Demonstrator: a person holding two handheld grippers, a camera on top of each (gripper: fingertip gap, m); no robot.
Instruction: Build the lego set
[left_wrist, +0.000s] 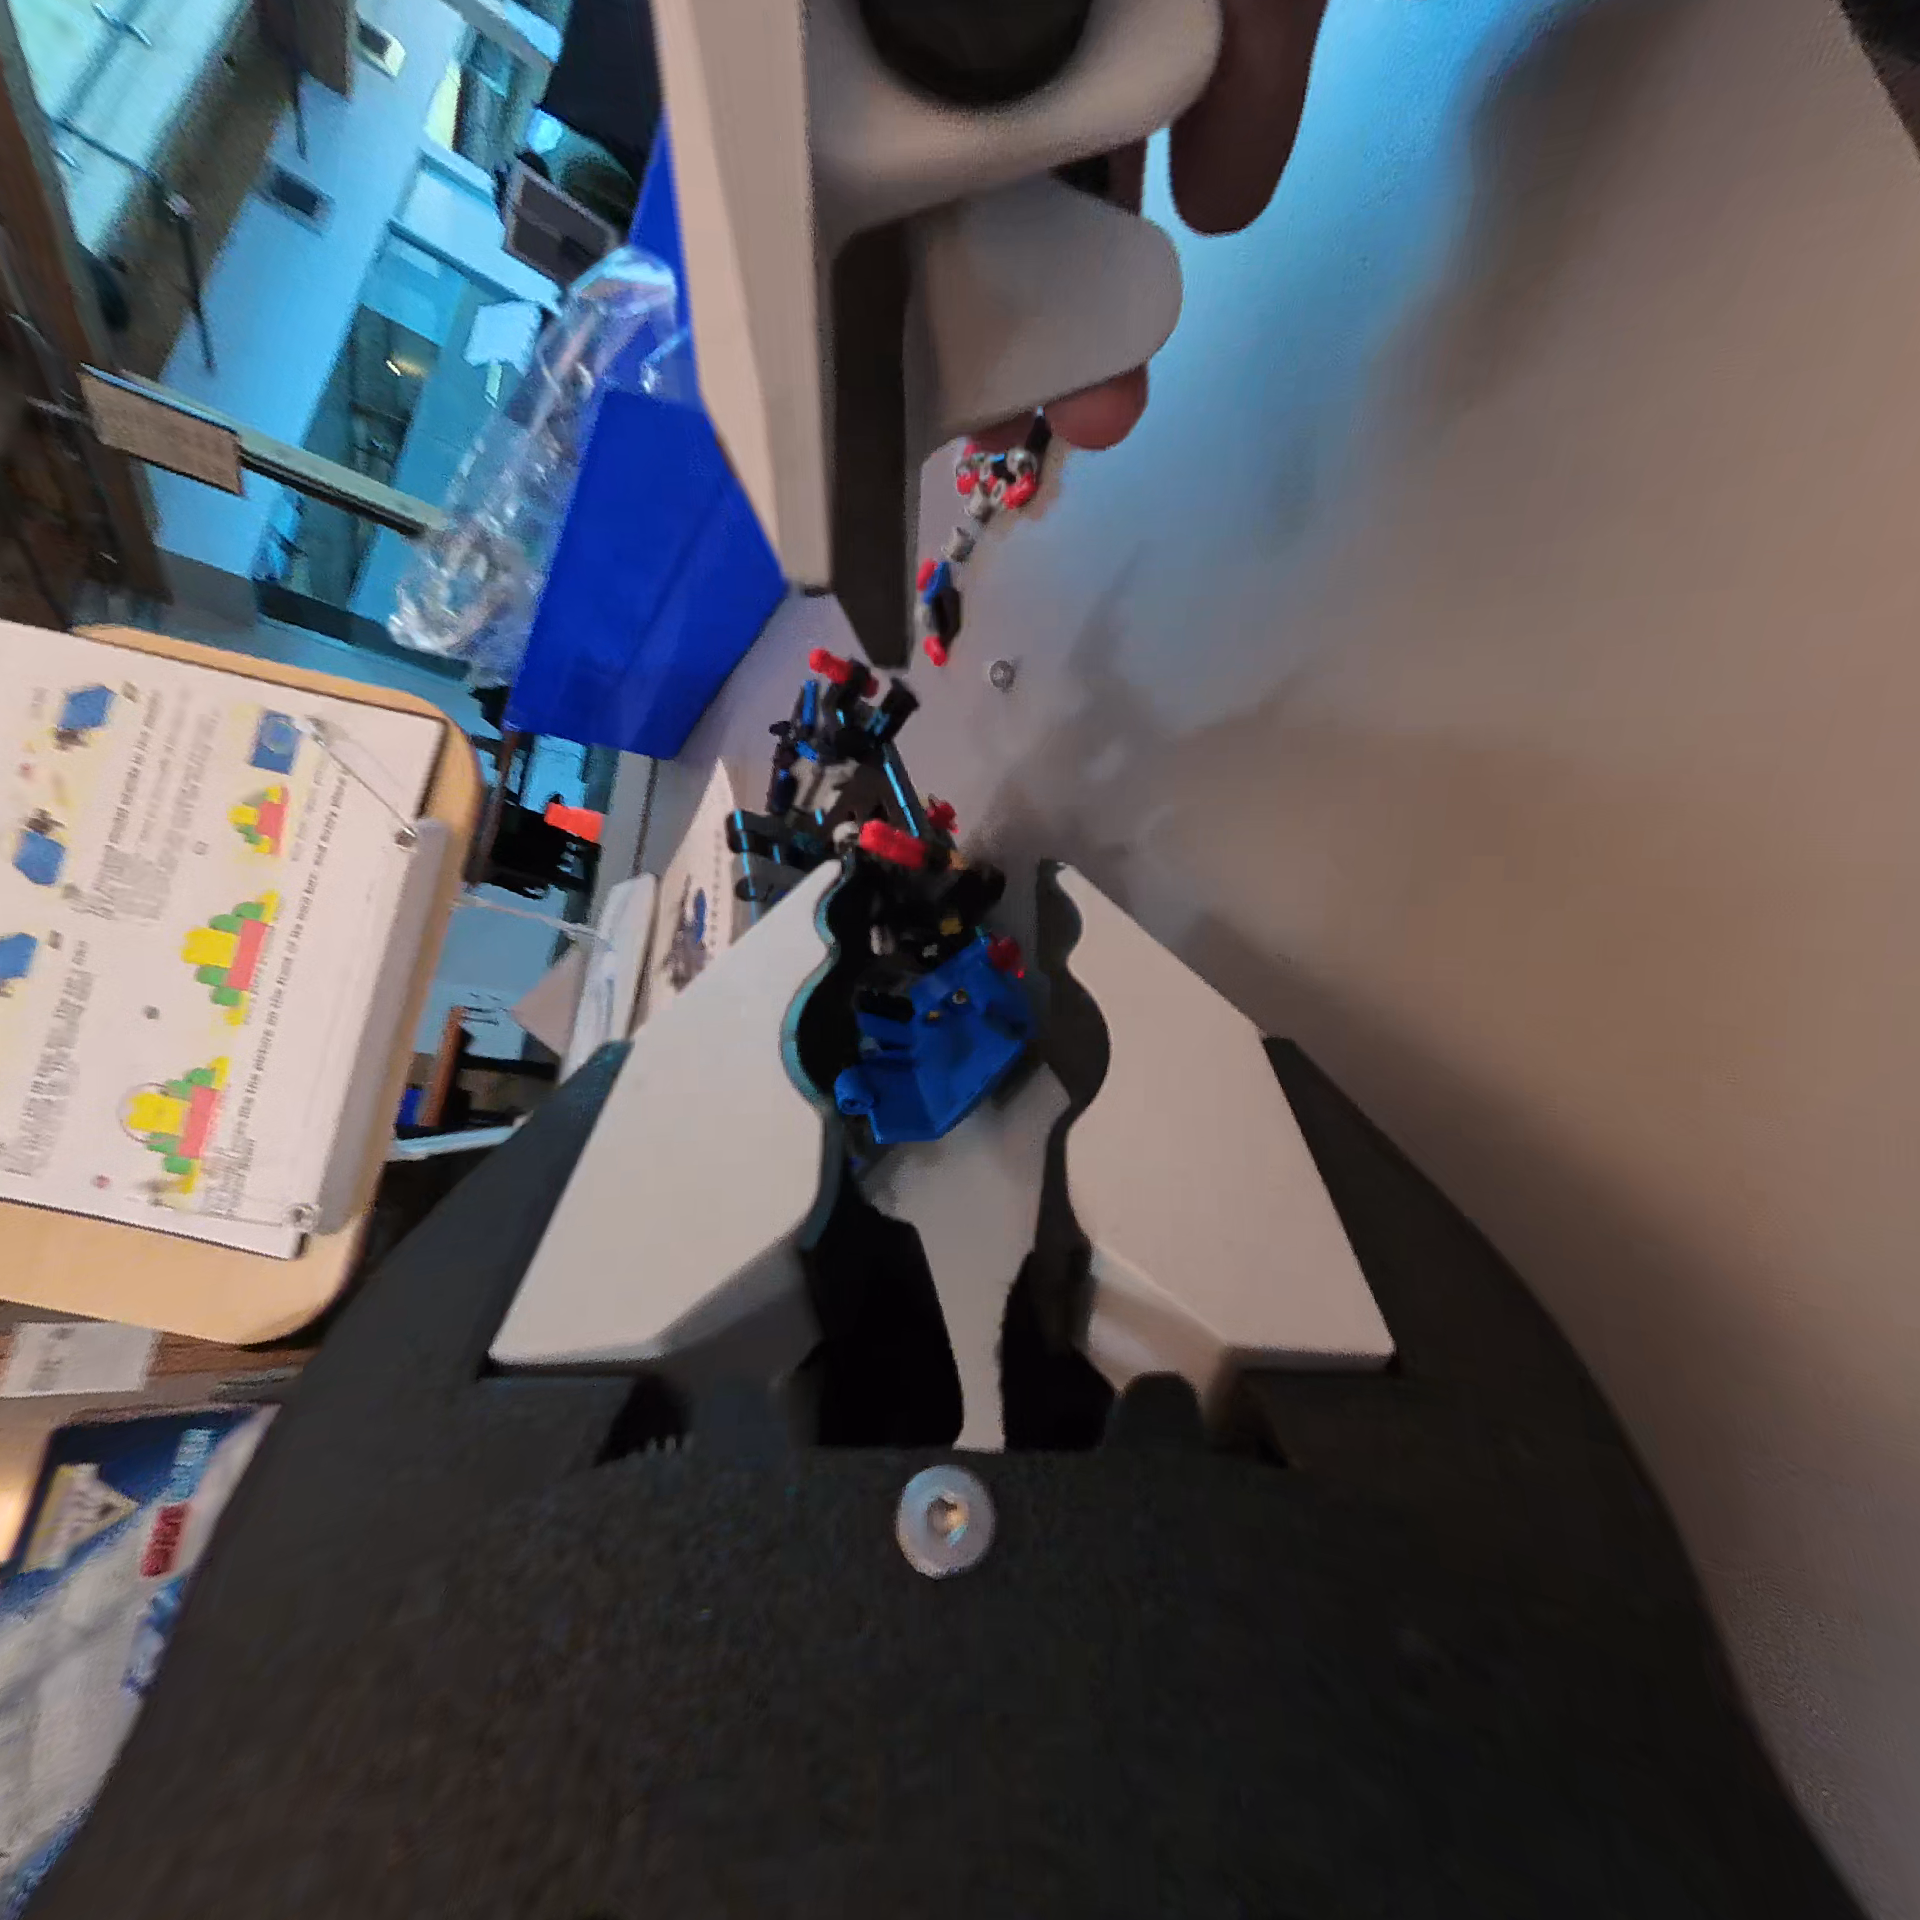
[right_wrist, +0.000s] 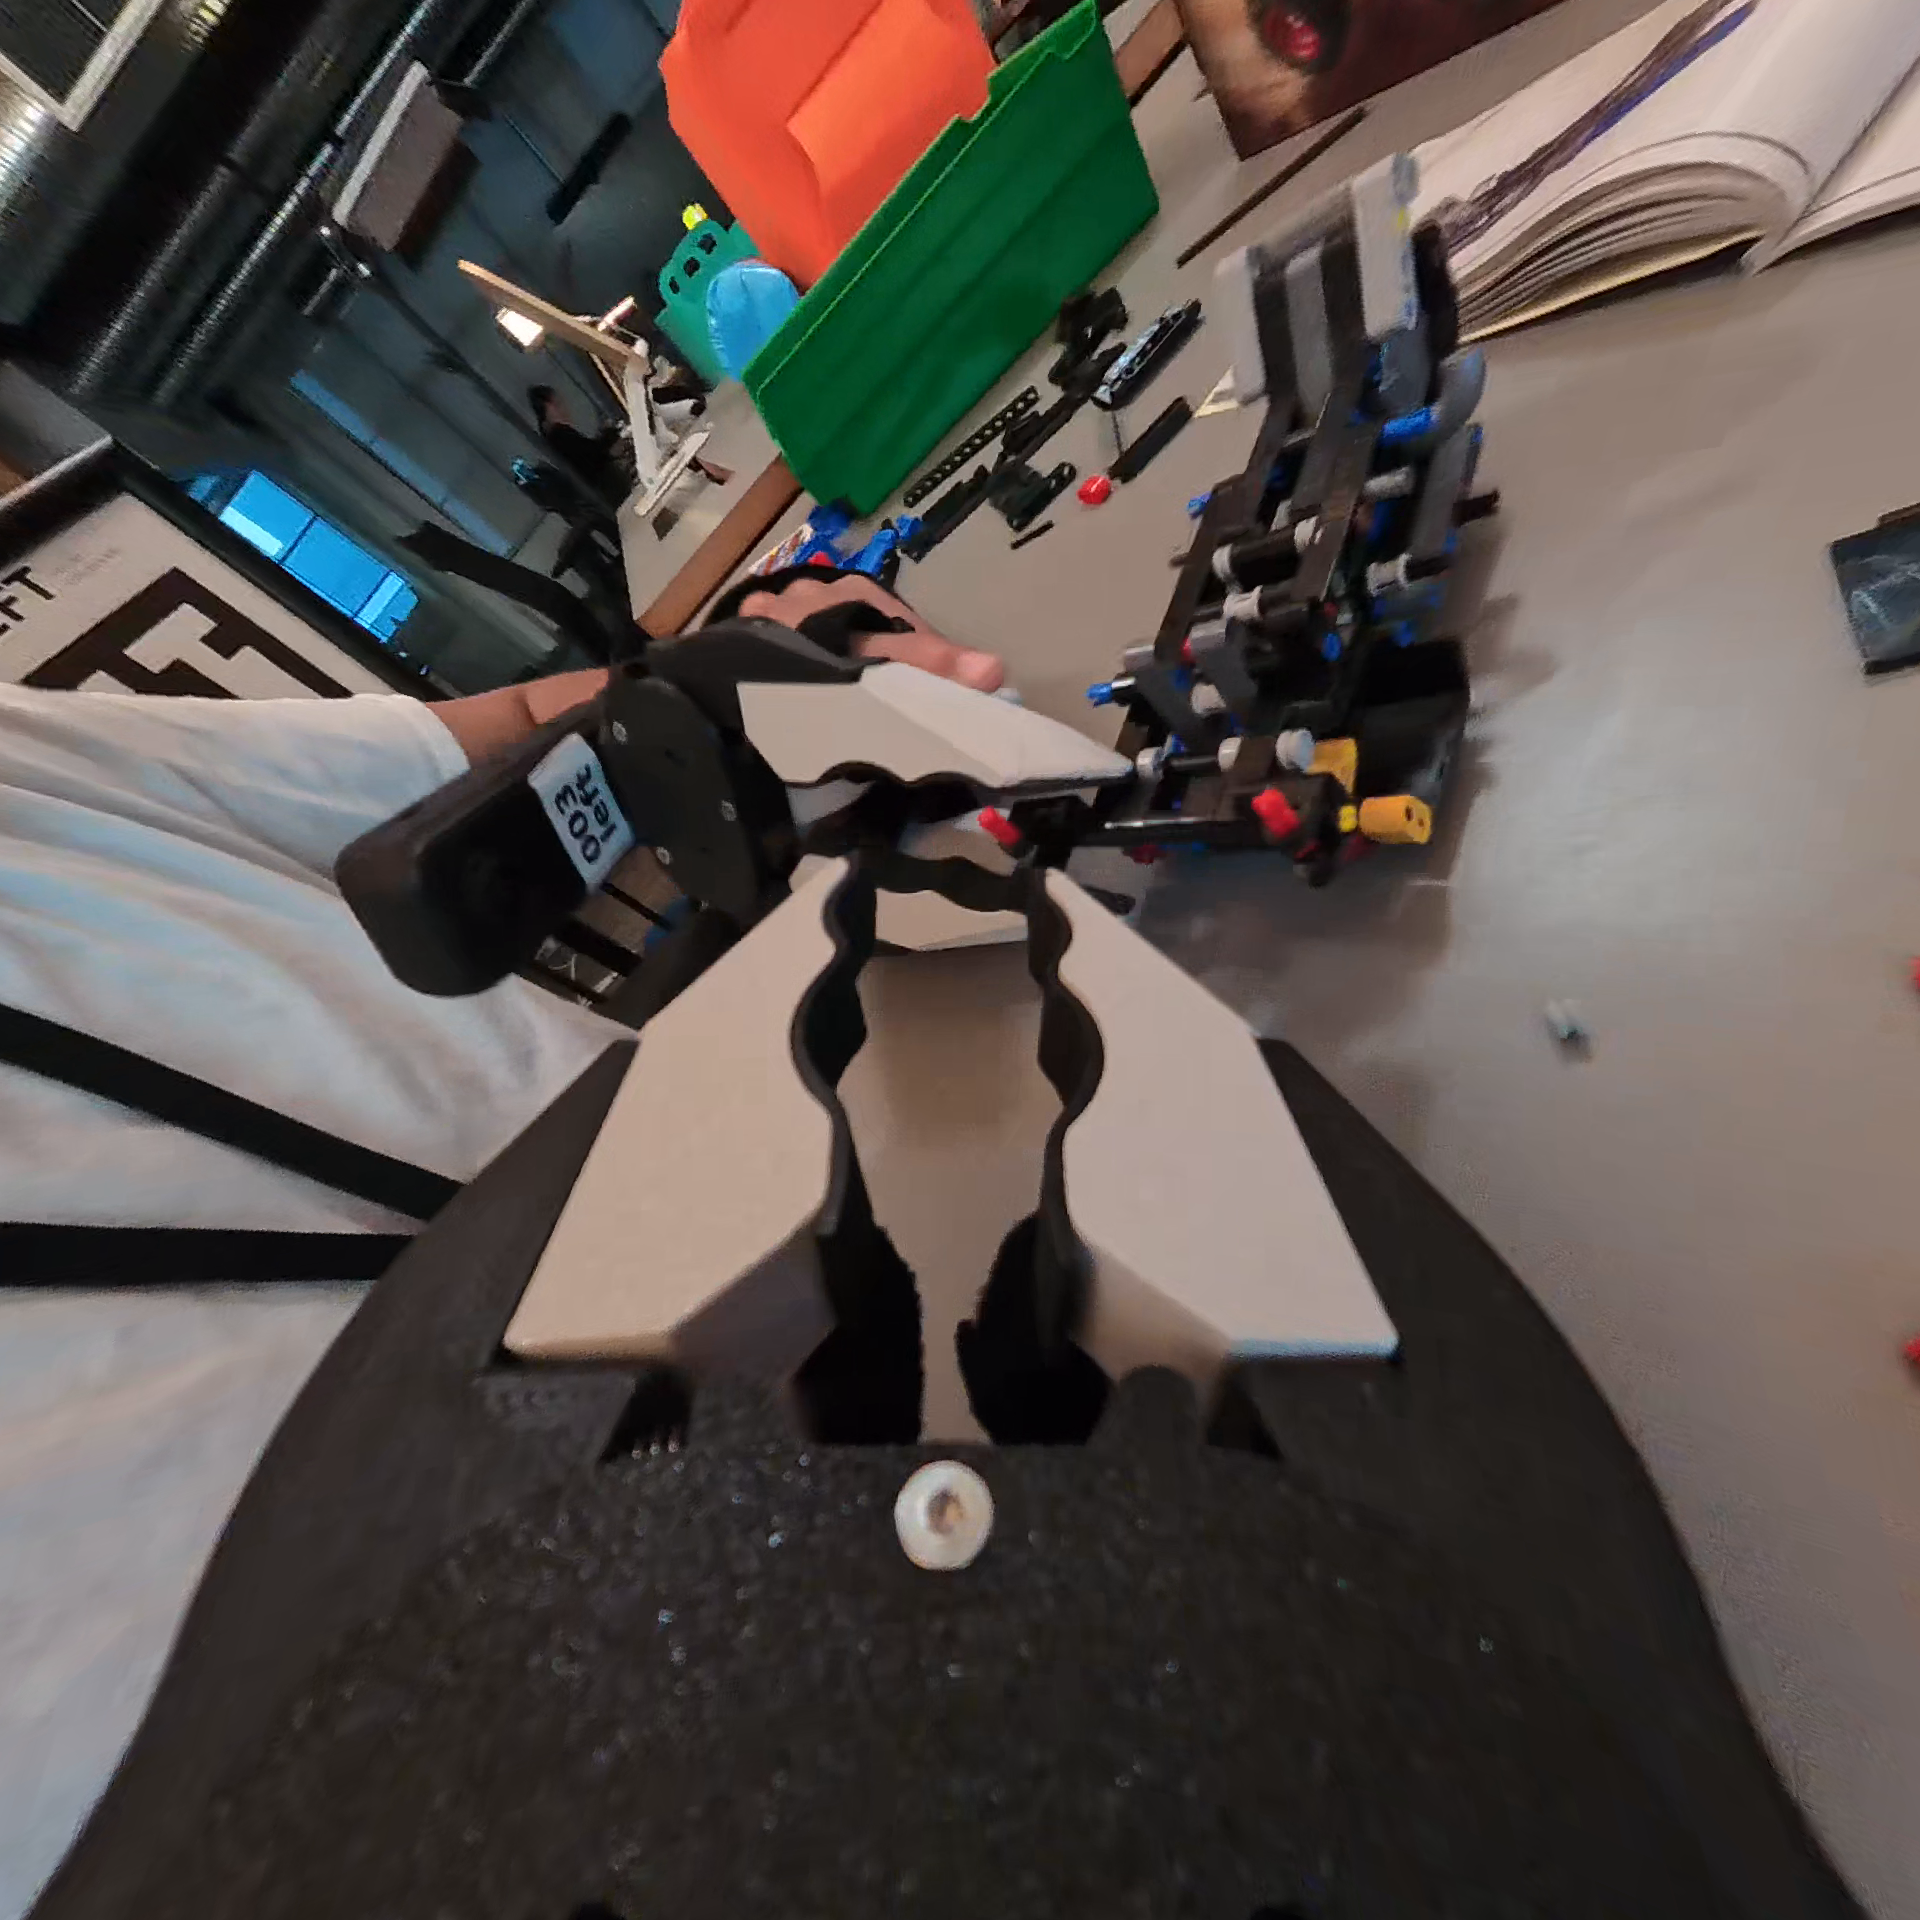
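My left gripper (left_wrist: 940, 883) is shut on a small blue and black lego sub-assembly (left_wrist: 935, 1049) with red pins. In the right wrist view the left gripper (right_wrist: 1049, 805) holds this piece against the lower front of the large black, grey and blue lego model (right_wrist: 1320, 582), which stands on the grey table (right_wrist: 1558, 1247). The model also shows in the left wrist view (left_wrist: 831, 769), just beyond the held piece. My right gripper (right_wrist: 940, 883) is open and empty, just short of the left gripper. One of its fingers (left_wrist: 1039, 312) shows above the model in the left wrist view.
Loose red, grey and black pieces (left_wrist: 987, 478) lie beyond the model. Black beams (right_wrist: 1029, 457) lie before a green bin (right_wrist: 966, 281) and an orange bin (right_wrist: 821, 94). There is also an open book (right_wrist: 1621, 156), a blue bin (left_wrist: 644, 582) and an instruction sheet on a board (left_wrist: 208, 935). My right fingertips sit around 5 cm from my left ones.
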